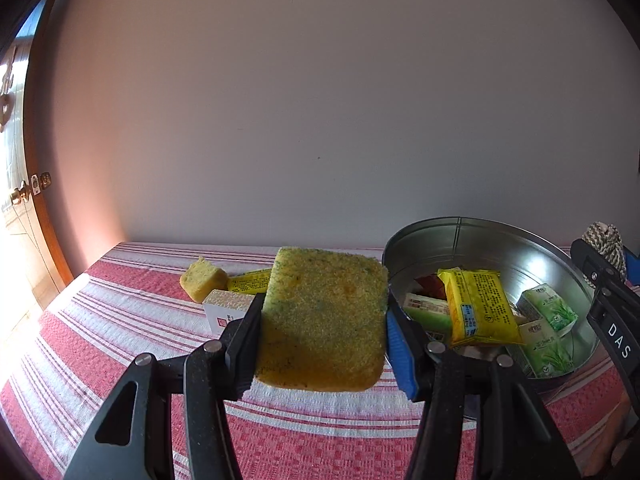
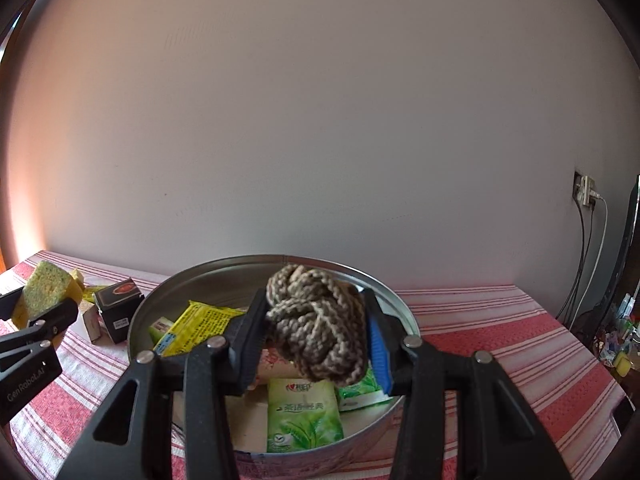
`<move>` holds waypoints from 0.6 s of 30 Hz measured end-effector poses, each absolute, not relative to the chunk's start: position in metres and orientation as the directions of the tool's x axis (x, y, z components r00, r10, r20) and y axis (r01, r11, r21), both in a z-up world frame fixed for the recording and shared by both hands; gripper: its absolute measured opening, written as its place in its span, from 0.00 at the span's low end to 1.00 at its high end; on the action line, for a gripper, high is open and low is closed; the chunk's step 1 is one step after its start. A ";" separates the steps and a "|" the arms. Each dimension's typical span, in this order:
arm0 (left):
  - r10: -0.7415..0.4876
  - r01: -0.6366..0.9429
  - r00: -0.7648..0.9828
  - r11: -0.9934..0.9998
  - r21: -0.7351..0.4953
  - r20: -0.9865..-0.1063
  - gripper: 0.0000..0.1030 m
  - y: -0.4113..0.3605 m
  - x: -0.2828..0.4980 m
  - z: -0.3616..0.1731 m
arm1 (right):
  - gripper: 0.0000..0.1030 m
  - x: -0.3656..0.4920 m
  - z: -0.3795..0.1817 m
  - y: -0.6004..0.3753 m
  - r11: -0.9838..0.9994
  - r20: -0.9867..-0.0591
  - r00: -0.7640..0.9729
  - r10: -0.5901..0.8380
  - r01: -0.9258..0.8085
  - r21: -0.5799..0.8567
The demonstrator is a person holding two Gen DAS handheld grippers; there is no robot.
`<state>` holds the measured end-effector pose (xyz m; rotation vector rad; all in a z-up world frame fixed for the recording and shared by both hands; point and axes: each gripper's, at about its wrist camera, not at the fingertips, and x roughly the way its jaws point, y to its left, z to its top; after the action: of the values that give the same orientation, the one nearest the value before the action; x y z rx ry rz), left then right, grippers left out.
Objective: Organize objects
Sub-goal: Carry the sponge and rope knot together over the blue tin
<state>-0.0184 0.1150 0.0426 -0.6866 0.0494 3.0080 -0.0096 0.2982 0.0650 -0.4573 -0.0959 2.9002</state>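
Galvanised round metal tub (image 2: 208, 280) sits on the red-and-white striped tabletop (image 1: 120, 320), holding a yellow snack packet (image 1: 476, 306) and green tea-print tissue packs (image 2: 304, 416). Above the tub, the right gripper (image 2: 316, 332) is clamped around a knotted bundle of brown-and-cream braided rope (image 2: 316, 324). Left of the tub, the left gripper (image 1: 324, 340) pinches a flat yellow-green rectangular sponge (image 1: 324, 316), lifted off the cloth. Behind that sponge, farther from the tub, lie a small yellow sponge chunk (image 1: 200, 278), a white carton (image 1: 226, 308) and a black box (image 2: 118, 308).
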 end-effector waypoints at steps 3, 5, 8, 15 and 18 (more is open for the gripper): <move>0.085 -0.096 -0.904 -0.995 0.004 -0.420 0.55 0.129 -0.021 0.049 | 0.44 -0.012 0.068 0.311 -0.967 -0.275 -0.927 0.253 -0.233 -0.106; 0.103 -0.115 -0.904 -0.993 0.005 -0.415 0.55 0.139 -0.025 0.051 | 0.44 -0.016 0.068 0.321 -0.956 -0.266 -0.919 0.292 -0.269 -0.119; 0.132 -0.143 -0.899 -0.990 -0.004 -0.417 0.55 0.154 -0.030 0.051 | 0.44 -0.023 0.065 0.336 -0.942 -0.277 -0.901 0.334 -0.312 -0.120; 0.193 -0.211 -0.882 -0.978 -0.008 -0.430 0.55 0.194 -0.042 0.049 | 0.44 -0.041 0.056 0.354 -0.933 -0.332 -0.873 0.359 -0.332 -0.137; 0.216 -0.232 -0.865 -0.972 -0.021 -0.453 0.55 0.208 -0.052 0.044 | 0.44 -0.049 0.050 0.355 -0.929 -0.349 -0.861 0.370 -0.331 -0.167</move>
<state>-0.0523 0.2078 0.0441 -0.6808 0.0502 2.8274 -0.0486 0.3551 0.0501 -0.5381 -0.1429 2.7194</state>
